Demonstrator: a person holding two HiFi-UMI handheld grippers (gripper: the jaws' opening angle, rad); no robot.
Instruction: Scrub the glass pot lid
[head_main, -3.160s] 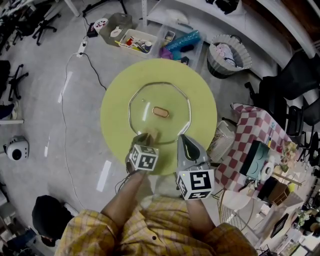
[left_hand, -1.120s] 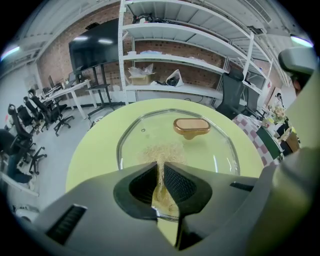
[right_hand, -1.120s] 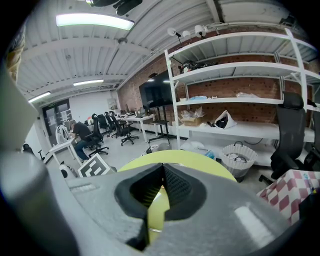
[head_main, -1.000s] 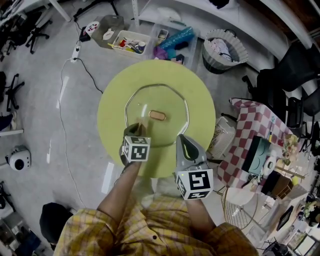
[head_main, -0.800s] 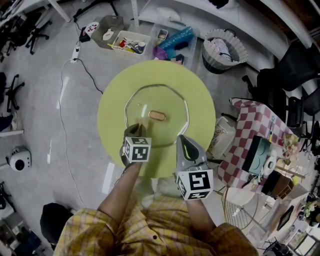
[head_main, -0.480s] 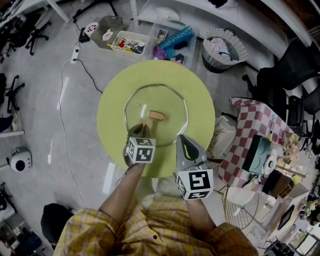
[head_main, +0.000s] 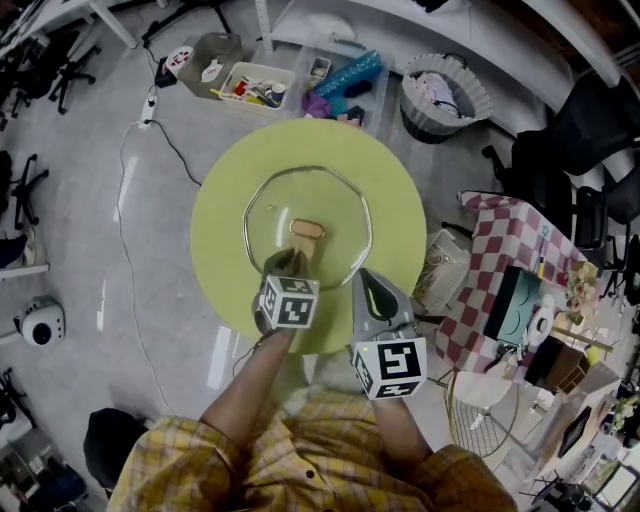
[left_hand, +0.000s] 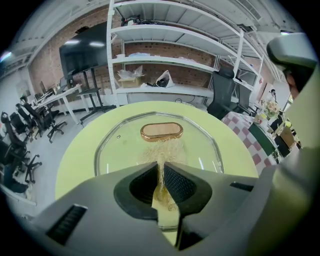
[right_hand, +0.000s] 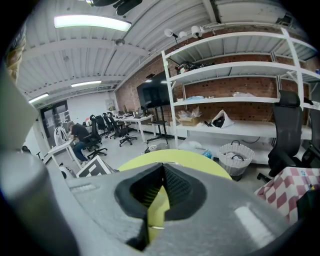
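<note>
1. Nearest to me are the plaid sleeves. Both forearms reach forward from them to the near edge of the round yellow-green table.
2. My right gripper sits just right of the left one, over the table's near rim. Its jaws are pressed together with nothing between them, and only table surface shows through the gap lower down. I can't tell whether it touches the table.
3. My left gripper is a little further forward, above the near part of the lid. Its jaws are clamped tight on a thin straw-coloured scrubber, which pokes out straight ahead of the tips.
4. Just ahead of those tips, the scrubber's bristles fan out on the glass. They reach up to the near side of the copper-coloured handle.
5. The glass pot lid lies flat with its handle up, in the middle of the table. It is directly in front of the left gripper, and ahead and to the left of the right one. Its metal rim runs all the way round, with bare table outside it.
6. Beyond the table, past both grippers, open plastic bins of small items stand on the floor, and a round laundry basket stands to their right.
7. Off to the right of the right gripper, a red-and-white checked cloth covers a cluttered surface.
</note>
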